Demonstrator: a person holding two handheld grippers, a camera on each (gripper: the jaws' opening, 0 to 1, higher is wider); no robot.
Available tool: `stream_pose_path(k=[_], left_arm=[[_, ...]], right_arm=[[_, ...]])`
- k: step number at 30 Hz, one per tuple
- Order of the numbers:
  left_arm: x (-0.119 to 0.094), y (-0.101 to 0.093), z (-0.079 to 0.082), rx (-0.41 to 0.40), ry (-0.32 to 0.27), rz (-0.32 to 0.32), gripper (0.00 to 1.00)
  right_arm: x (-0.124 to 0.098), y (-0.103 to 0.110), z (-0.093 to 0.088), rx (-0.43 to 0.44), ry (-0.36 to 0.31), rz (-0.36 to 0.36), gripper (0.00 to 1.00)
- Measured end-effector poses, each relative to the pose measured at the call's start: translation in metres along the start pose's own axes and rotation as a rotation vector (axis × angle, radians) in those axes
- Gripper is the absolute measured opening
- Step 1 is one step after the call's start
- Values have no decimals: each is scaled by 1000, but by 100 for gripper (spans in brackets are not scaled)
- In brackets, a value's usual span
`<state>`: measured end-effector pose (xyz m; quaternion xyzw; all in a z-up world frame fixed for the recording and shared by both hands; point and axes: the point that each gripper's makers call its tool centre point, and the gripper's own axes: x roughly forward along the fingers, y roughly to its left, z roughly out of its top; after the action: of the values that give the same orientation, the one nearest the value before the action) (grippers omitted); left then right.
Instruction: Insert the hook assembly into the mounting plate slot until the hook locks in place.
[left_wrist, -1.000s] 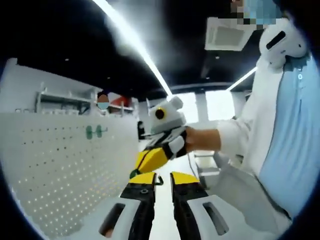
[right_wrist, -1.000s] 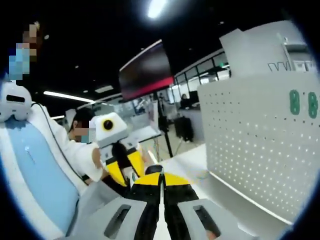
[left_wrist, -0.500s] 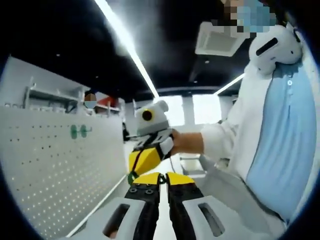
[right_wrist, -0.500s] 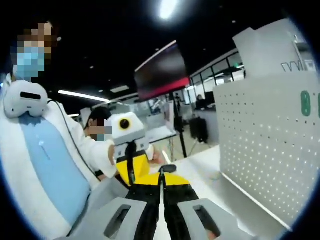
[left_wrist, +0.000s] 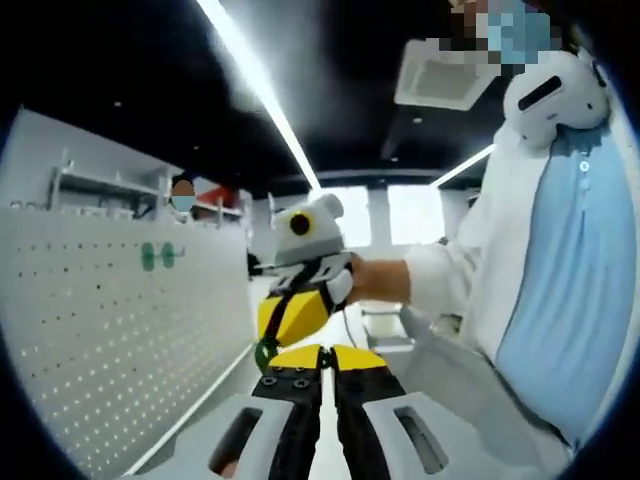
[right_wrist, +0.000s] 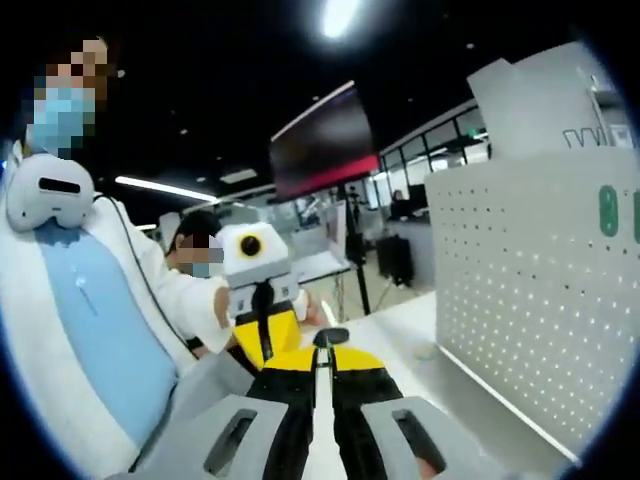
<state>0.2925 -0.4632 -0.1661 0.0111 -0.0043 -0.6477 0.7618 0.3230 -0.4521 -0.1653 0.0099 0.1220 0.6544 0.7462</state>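
Both hand-held grippers meet mid-air beside the pegboard (left_wrist: 110, 330): left (left_wrist: 322, 352) nearly together, perhaps pinching the hook; right (right_wrist: 322, 350) slightly apart; insertion comes next.

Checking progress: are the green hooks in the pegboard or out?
In. Two green hooks hang on the pegboard face, apart from both grippers.

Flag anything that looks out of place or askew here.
Nothing looks damaged or spilled. The odd part: both grippers, left gripper and right gripper, point up at each other, away from the pegboard, where two green hooks already hang.
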Motion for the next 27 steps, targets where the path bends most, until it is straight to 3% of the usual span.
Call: stream_pose_path(k=[5,11,19,27], left_arm=[[3,8,0,12,22,10,3],[7,20,1,24,50,9,3],[20,47,4,39,82,16,3],[37,82,15,61,93,43,3]], right_arm=[[-7,-8,-5,-45,24,-60,14],[-19,-21,-27,-114,110,-153,22],[-37,-32,-30,-111,98,-245,39],[-61,-48,-21,-113,43,-419,58]])
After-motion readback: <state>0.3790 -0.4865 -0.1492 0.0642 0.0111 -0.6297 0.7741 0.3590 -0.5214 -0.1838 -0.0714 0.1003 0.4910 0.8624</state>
